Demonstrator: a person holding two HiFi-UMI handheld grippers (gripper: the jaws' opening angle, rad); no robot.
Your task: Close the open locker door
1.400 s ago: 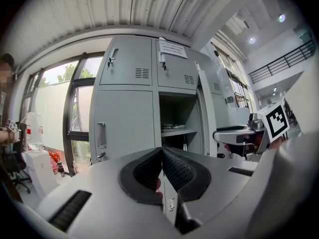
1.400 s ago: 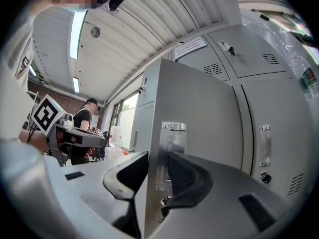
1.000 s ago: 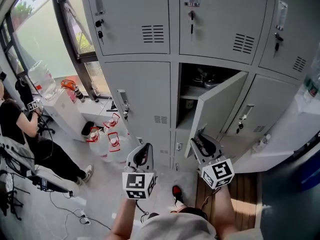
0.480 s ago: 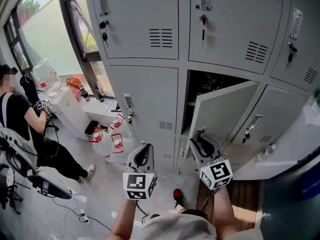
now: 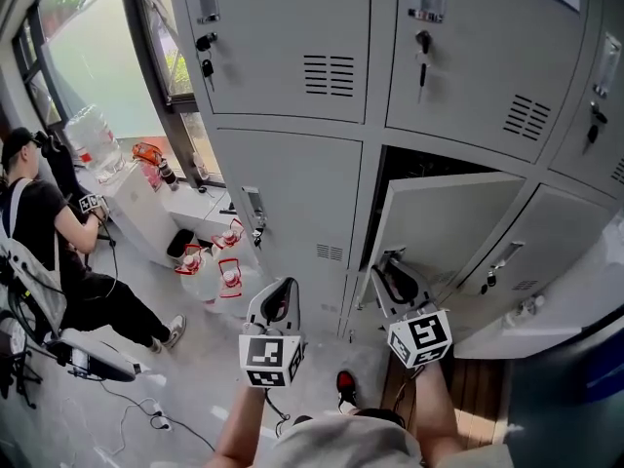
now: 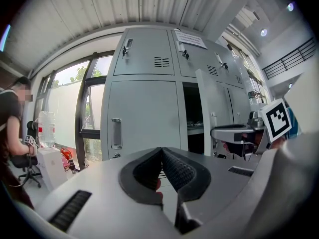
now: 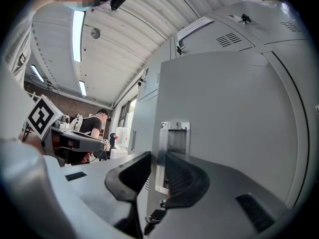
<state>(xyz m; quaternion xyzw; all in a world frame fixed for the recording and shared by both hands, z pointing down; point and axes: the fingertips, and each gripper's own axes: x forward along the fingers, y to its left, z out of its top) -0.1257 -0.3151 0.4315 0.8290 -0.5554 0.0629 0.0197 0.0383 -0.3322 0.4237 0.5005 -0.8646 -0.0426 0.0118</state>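
The left gripper (image 5: 283, 289) hangs nearest, level and well clear of the lockers. Its black ribbed fingers (image 6: 175, 169) are pressed together with nothing between them, so it has no part in this step.

The right gripper (image 5: 390, 261) sits just beside the free edge of the open grey sheet-metal locker door (image 5: 448, 227). Its fingers (image 7: 183, 176) have just been closing but are still a little spread. In the right gripper view the door's edge and the bright metal handle plate (image 7: 172, 148) show through that gap, and the fingers do not seem to press on either. Whether the edge is truly between them or just beyond I cannot tell.

The door stands swung out from the middle row, hinged on its far right side, with its free edge toward the person.

To do this well, I would not pinch at all. Lay the right gripper against the outer face near the handle side, far from the hinge, and sweep it round steadily toward the dark open compartment (image 5: 429, 162). Follow through until the door is flush with the neighbouring closed grey doors (image 5: 292, 193). Pushing close to the hinge, or letting a finger hook the edge, would likely leave it ajar.
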